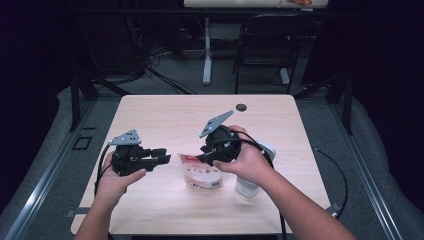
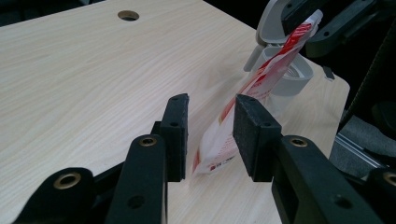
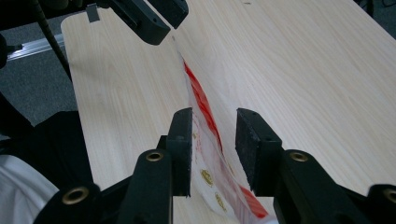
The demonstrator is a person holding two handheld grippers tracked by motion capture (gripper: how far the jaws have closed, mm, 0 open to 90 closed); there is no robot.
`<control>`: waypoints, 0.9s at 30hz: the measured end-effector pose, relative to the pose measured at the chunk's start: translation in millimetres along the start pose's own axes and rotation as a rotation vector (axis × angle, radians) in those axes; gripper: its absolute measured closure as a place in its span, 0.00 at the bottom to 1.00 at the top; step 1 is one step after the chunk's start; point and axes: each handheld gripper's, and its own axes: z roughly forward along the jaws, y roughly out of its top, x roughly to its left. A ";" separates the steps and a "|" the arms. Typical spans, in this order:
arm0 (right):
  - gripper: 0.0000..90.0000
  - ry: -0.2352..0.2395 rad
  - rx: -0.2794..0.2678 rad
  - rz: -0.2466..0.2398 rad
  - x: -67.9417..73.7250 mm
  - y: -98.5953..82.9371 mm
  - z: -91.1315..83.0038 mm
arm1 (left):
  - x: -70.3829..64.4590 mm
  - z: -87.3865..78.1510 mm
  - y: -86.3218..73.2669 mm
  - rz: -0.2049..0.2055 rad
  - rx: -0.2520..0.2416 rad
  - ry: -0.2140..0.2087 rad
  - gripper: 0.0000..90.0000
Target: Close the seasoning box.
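We hold a gripper in each hand over a light wood table. In the middle of the table, near our side, is a small see-through bag with red marks on it.

Seen from above, our right gripper is at the top edge of the bag. Our right hand is wrapped around it. In the right gripper view, the bag runs up between the two black jaws. The jaws are a little way apart, with the bag's edge in the gap. The bag lies close to the left jaw, but we cannot tell if it touches it. We cannot tell if the jaws are pinching the bag. In the left gripper view, though, the top of the bag is up off the table, tucked in at the right gripper's dark parts.

Our left gripper is just to the left of the bag, with a small gap in between. Our left hand holds it from below. In the left gripper view its jaws are partly open and have nothing in them. The bag stands tilted beyond them, low end on the table and top end leaning away to the right.

Behind the bag in that view is a white tub with its flip lid open. From above, the tub sits under our right arm, just right of the bag.

A small round hole is in the table near the far edge.
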 end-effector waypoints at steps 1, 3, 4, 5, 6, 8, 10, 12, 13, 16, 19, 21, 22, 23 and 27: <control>0.75 0.003 0.004 -0.003 -0.5 1.0 1.7 | 0.3 -0.3 -0.1 -0.001 -0.001 0.000 0.73; 0.75 0.005 0.009 -0.005 -0.8 1.8 3.4 | 1.0 -0.9 -0.2 -0.001 -0.001 0.001 0.73; 0.74 0.007 0.010 -0.006 -0.9 2.4 5.2 | 1.4 -1.1 -0.3 -0.001 -0.001 0.003 0.73; 0.74 0.008 0.018 -0.006 -0.8 3.6 7.9 | 1.5 -1.1 -0.4 -0.001 -0.001 0.003 0.73; 0.74 0.008 0.018 -0.006 -0.8 3.6 7.9 | 1.4 -1.0 -0.6 -0.006 -0.002 0.002 0.73; 0.75 0.015 0.023 -0.008 -1.1 4.7 10.2 | 1.7 -1.1 -0.6 -0.007 -0.002 0.002 0.73; 0.75 0.016 0.027 -0.006 -0.8 5.6 12.8 | 1.9 -0.8 -0.7 -0.009 -0.004 0.002 0.73; 0.76 0.021 0.038 -0.013 -1.2 6.3 14.8 | 2.2 -0.6 -0.6 -0.007 0.000 0.002 0.73; 0.76 0.021 0.042 -0.014 -1.4 6.5 16.5 | 2.1 -0.4 -0.7 -0.010 0.000 0.002 0.73; 0.78 0.028 0.052 -0.013 -2.6 7.5 19.9 | 2.5 0.1 -0.6 -0.004 0.008 0.002 0.73; 0.79 0.037 0.051 -0.011 -3.0 8.9 24.2 | 2.2 0.8 -0.9 -0.006 0.007 0.002 0.73; 0.80 0.039 0.061 -0.021 -3.2 10.3 27.0 | 2.4 0.7 -1.1 -0.007 0.009 0.003 0.73; 0.80 0.036 0.058 -0.019 -2.7 10.4 28.4 | 2.7 0.8 -1.4 -0.008 0.009 0.003 0.73; 0.80 0.038 0.062 -0.020 -2.2 10.9 30.0 | 2.9 0.9 -1.6 -0.009 0.007 0.003 0.73; 0.82 0.045 0.081 -0.039 -1.5 13.2 36.1 | 3.2 0.3 -1.6 -0.011 0.011 0.003 0.73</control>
